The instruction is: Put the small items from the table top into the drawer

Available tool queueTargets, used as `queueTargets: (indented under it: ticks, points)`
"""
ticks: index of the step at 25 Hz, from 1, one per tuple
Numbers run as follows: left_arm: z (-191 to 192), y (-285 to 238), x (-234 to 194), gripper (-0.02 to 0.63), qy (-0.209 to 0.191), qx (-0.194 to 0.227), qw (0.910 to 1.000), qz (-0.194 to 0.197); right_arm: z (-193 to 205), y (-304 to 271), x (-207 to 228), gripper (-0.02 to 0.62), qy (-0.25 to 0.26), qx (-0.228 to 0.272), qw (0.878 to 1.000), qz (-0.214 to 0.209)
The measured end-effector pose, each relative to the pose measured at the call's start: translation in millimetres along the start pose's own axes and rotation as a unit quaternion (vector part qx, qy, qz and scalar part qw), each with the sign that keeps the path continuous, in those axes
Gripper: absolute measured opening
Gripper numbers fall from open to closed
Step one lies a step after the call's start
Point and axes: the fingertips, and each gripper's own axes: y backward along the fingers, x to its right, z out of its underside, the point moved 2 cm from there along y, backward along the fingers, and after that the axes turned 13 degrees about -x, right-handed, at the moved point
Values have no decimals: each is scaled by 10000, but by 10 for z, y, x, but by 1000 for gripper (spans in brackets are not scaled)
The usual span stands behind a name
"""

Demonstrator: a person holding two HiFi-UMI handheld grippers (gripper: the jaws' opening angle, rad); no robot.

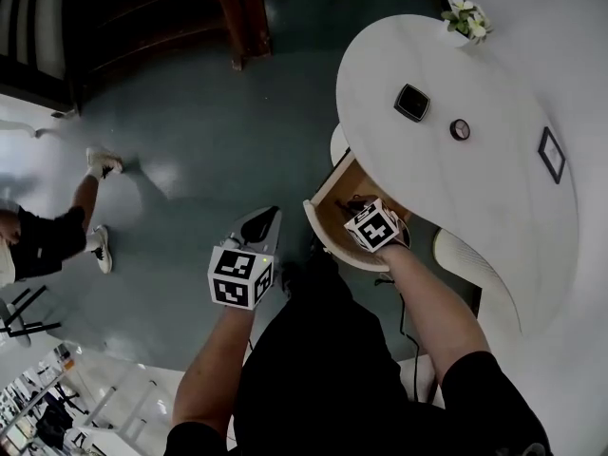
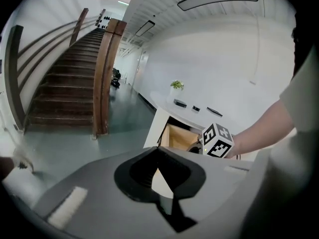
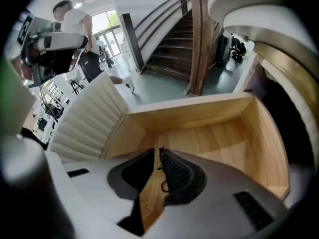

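left gripper [image 2: 158, 157] beside drawer [image 3: 214, 133], jaws closed, empty | right gripper [image 3: 159, 154] inside drawer, jaws pinching thin dark strand [image 3: 162, 176] | advice: go low before opening

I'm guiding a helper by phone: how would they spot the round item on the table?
Find the white curved table above the open drawer. Three dark items lie in a line across it; the round item is the middle one, between a square item and a thin frame. It alone is circular.
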Motion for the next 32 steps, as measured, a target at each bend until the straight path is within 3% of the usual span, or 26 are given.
queueTargets:
  ticks: [10,21,32]
  points:
    - [-180,577,164,11,-143,408,9991,-48,48,649,-249,52,-398,593,9974,89]
    - [34,1314,262,11,-67,834,9964,-100,138,1269,-805,23,-812,1236,9885,324]
    - [22,1977,252,11,-116,1213,9920,-325,-266,2204,-1294,12,-581,2326,9700,398]
